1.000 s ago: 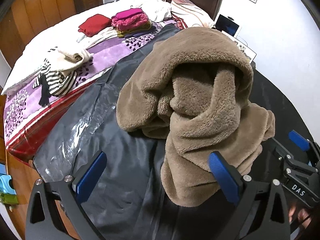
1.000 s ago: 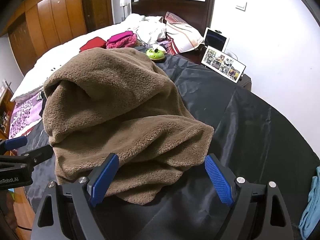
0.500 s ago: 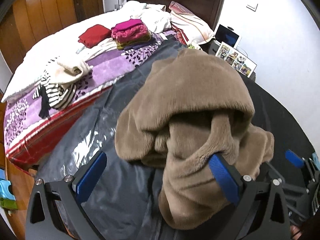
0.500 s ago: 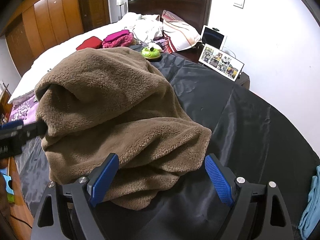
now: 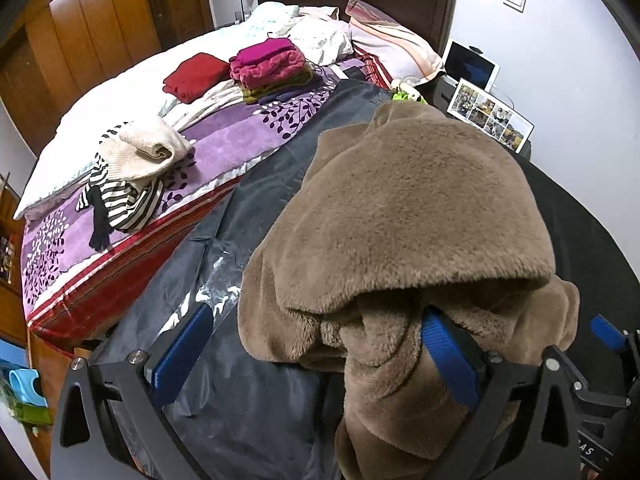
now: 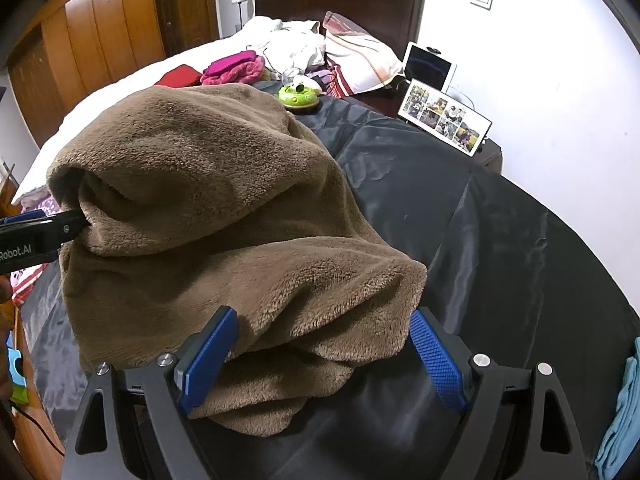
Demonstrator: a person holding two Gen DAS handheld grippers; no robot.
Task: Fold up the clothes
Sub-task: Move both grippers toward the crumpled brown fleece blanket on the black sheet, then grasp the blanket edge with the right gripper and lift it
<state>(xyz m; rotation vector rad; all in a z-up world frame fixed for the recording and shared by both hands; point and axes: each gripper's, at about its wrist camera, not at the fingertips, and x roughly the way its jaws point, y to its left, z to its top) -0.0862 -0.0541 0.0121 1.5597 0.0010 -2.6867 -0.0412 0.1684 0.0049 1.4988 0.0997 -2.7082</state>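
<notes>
A brown fleece garment [image 5: 400,208] lies heaped and loosely folded on a black sheet [image 5: 248,408]. My left gripper [image 5: 316,360] is open at the heap's near edge. Its right finger [image 5: 448,364] is pushed under the overhanging fold and its left finger [image 5: 184,356] stands over bare sheet. In the right wrist view the garment [image 6: 208,200] fills the middle, and the left gripper's tip [image 6: 40,232] pokes into the fold at the left. My right gripper [image 6: 322,362] is open, with the garment's lower edge lying loosely between its pads.
The bed [image 5: 248,140] beside the sheet carries a red sweater [image 5: 196,76], a pink folded stack [image 5: 268,64] and cream and striped clothes [image 5: 136,156]. A green toy [image 6: 298,96], a photo frame [image 6: 444,116] and a tablet [image 6: 428,66] stand beyond. Teal cloth [image 6: 624,412] hangs at the right.
My left gripper has come in to the garment and its right finger has slid under the fold. The right gripper has barely shifted and its jaws stay wide.
</notes>
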